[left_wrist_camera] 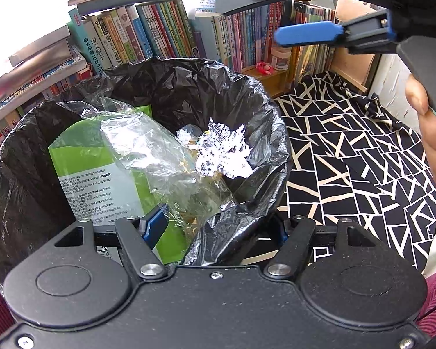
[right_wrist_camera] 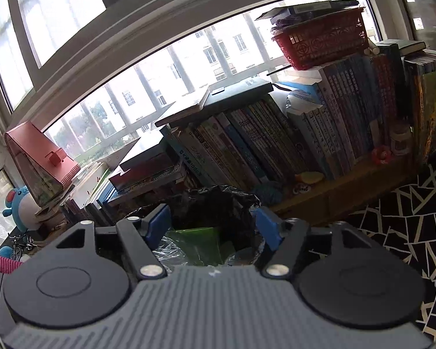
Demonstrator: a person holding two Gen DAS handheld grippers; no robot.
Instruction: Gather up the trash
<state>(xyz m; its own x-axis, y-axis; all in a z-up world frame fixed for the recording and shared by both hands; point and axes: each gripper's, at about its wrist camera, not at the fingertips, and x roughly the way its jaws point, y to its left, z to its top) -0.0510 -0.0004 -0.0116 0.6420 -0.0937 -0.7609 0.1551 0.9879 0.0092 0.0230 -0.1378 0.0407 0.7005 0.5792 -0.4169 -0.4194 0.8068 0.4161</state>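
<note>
A bin with a black liner (left_wrist_camera: 189, 87) stands close below me. Inside lie a green box (left_wrist_camera: 81, 145), a clear plastic wrapper (left_wrist_camera: 148, 151) and crumpled foil (left_wrist_camera: 226, 151). My left gripper (left_wrist_camera: 218, 226) straddles the bin's near rim. Its left finger (left_wrist_camera: 154, 226) is inside by the green box, and the liner hides its right finger, so any grip is unclear. My right gripper (right_wrist_camera: 212, 226) hovers open over the bin (right_wrist_camera: 218, 203) with nothing between its fingers. The green box (right_wrist_camera: 200, 241) shows below it. One blue finger (left_wrist_camera: 308, 33) of it, held by a hand (left_wrist_camera: 433, 139), shows at the upper right in the left wrist view.
Rows of books (right_wrist_camera: 276, 145) on a low shelf stand right behind the bin, under a window. A red basket (right_wrist_camera: 322, 43) sits on top of them. A black-and-white patterned cloth (left_wrist_camera: 348, 160) covers the surface right of the bin. A plush toy (right_wrist_camera: 17, 206) sits far left.
</note>
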